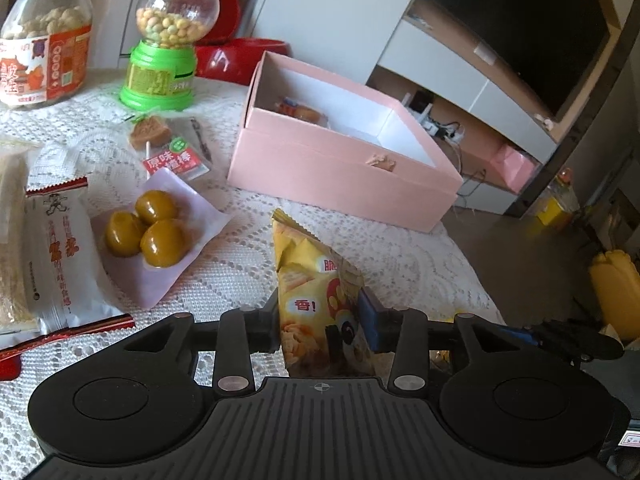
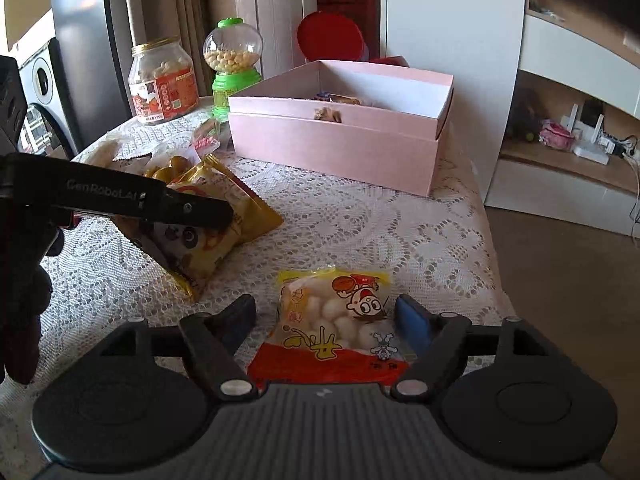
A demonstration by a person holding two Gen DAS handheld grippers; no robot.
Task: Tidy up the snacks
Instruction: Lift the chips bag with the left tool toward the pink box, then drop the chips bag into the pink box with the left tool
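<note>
My left gripper (image 1: 320,320) is shut on a yellow panda snack bag (image 1: 316,292), held just above the lace tablecloth; the bag also shows in the right wrist view (image 2: 216,224) under the left gripper's finger (image 2: 200,210). My right gripper (image 2: 326,316) is open, its fingers on either side of a white-ball snack bag (image 2: 340,316) lying on the table. The open pink box (image 1: 344,160) stands at the far side and holds a wrapped snack (image 1: 298,110); the box also shows in the right wrist view (image 2: 340,136).
On the left lie a pack of brown round sweets (image 1: 152,232), a lollipop pack (image 1: 168,148) and a white wrapped bar (image 1: 60,256). A glass jar (image 1: 44,40) and a green candy dispenser (image 1: 168,40) stand at the back. The table edge (image 2: 492,264) drops to the floor on the right.
</note>
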